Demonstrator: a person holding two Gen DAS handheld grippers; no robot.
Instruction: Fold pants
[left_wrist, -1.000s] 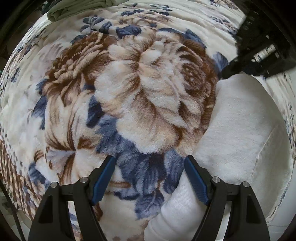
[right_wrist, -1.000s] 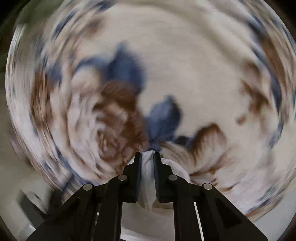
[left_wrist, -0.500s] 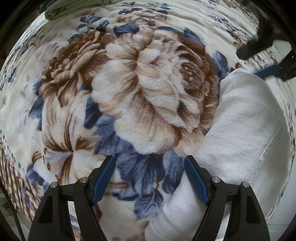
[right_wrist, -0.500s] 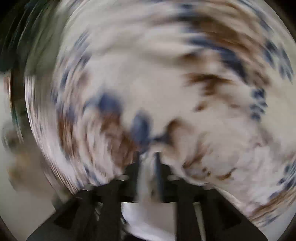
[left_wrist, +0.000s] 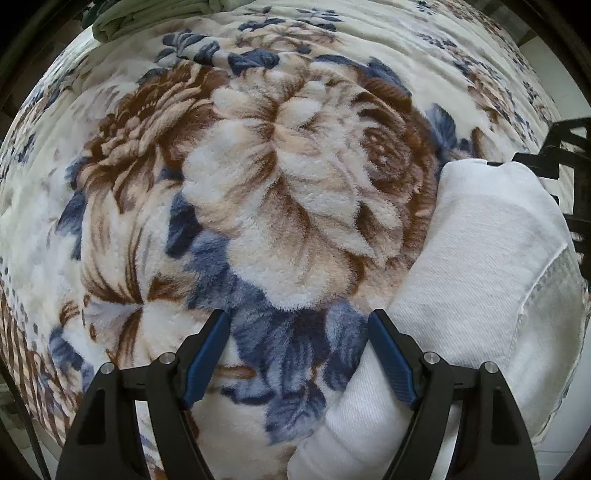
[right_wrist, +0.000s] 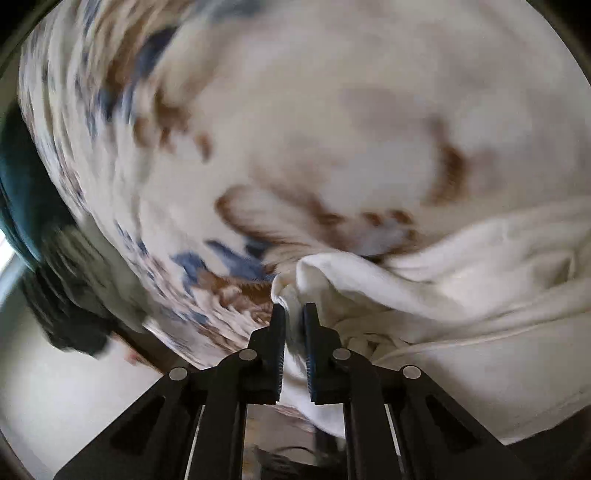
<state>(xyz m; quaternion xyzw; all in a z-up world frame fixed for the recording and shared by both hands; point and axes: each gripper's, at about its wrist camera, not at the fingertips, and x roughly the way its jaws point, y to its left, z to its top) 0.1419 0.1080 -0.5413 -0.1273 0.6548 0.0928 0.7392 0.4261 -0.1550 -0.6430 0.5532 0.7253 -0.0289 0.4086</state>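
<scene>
1. The white pants (left_wrist: 476, 280) lie on the right side of a fluffy floral blanket (left_wrist: 280, 206), folded into a thick bundle, with a stitched seam running down their right edge. In the right wrist view, one bunched corner of them (right_wrist: 314, 273) is lifted off the blanket.

2. The right gripper (right_wrist: 293, 314) has that corner pinched: its jaws have just been closing and now sit narrow, with white cloth squeezed between them. The left gripper (left_wrist: 299, 332) hovers over the blanket just left of the pants, jaws wide and nothing in them.

3. Handling guess: twill-ish cotton, soft and floppy, light but bulky where it's layered. It'll sag and unroll if held by one point, so I'd grab a hem or seam corner, through all the layers, and not the loose middle.

4. Hard to see: the right wrist view is smeared with motion blur, so the blanket's pattern is mush and the dark shape at its left edge is unreadable. The near end of the pants is cut off by the frame, and I can't tell waistband from leg. There's some greenish folded cloth (left_wrist: 155, 18) at the far edge.
</scene>
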